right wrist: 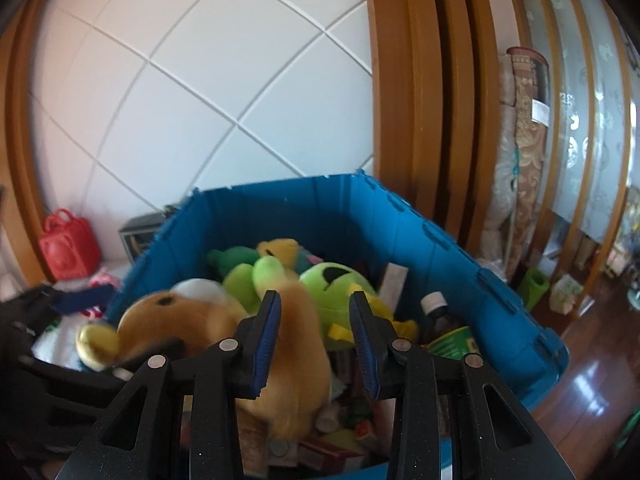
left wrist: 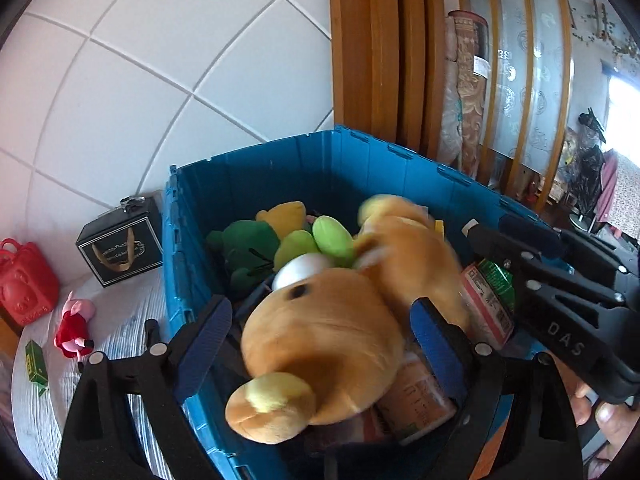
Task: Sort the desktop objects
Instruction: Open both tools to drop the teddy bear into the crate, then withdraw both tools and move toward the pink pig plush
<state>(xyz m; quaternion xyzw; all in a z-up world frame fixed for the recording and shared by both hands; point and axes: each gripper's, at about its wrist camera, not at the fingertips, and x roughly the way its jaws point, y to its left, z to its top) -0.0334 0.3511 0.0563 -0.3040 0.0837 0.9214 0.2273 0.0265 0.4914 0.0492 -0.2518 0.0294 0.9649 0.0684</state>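
Plainly, "DAS" lettering, right gripper (left wrist: 486, 236), blue crate (left wrist: 280, 168)

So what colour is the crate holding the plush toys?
Blue; the crate shows best in the right wrist view.

Both cameras are riding on handheld grippers and looking forward and down along their own fingers into the same blue bin (left wrist: 256, 168), from close above its near rim. The left view is sitting nearer the bin's left side — it is taking in the white table (left wrist: 120, 320) beside the bin, the tiled wall (left wrist: 160, 60) behind, and the right gripper (left wrist: 496, 236) entering from its right edge. The right view is looking from further right, catching the wooden floor (right wrist: 592, 392) at its right and the left gripper (right wrist: 76, 300) at its left. Both are sharing the tan plush (left wrist: 320, 340), the green plush (right wrist: 336, 280) and the wooden door frame (right wrist: 404, 80).
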